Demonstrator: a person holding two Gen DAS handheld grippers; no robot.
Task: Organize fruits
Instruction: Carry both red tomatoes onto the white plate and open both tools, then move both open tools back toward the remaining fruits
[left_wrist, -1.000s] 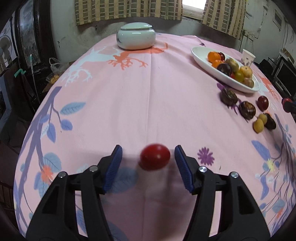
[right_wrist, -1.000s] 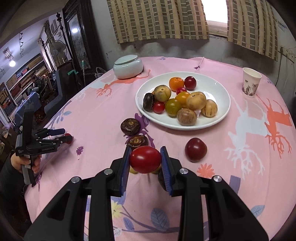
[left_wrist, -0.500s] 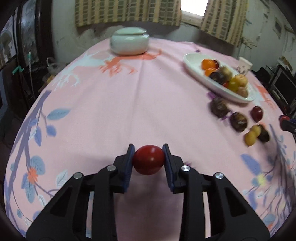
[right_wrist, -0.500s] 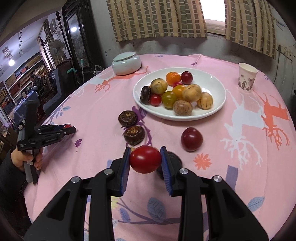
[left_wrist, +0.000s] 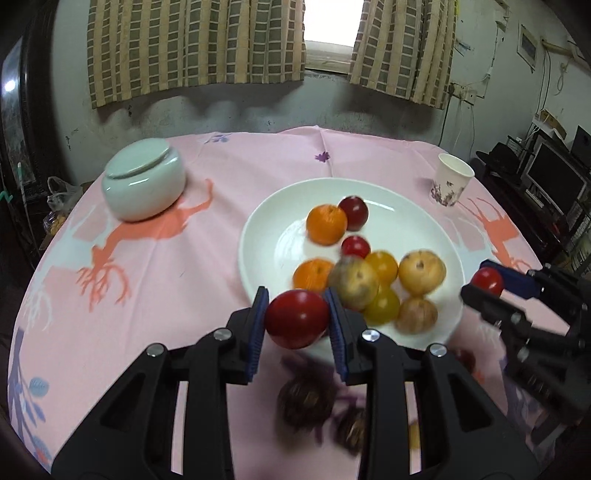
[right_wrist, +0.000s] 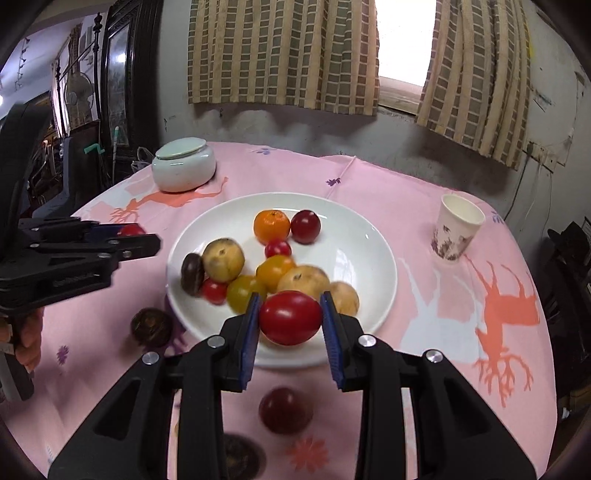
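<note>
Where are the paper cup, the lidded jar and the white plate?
paper cup (right_wrist: 458, 230), right wrist view, side wall.
lidded jar (left_wrist: 144, 184), left wrist view, body.
white plate (right_wrist: 354, 254), right wrist view, bare inner surface.

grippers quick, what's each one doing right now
left gripper: shut on a red tomato
right gripper: shut on another red tomato

Lived-in home: pink tablecloth (right_wrist: 424, 229), checked curtains (right_wrist: 284, 55), dark wood cabinet (right_wrist: 125, 85), fan (right_wrist: 77, 96), computer monitor (left_wrist: 556, 181) on side shelves.
</note>
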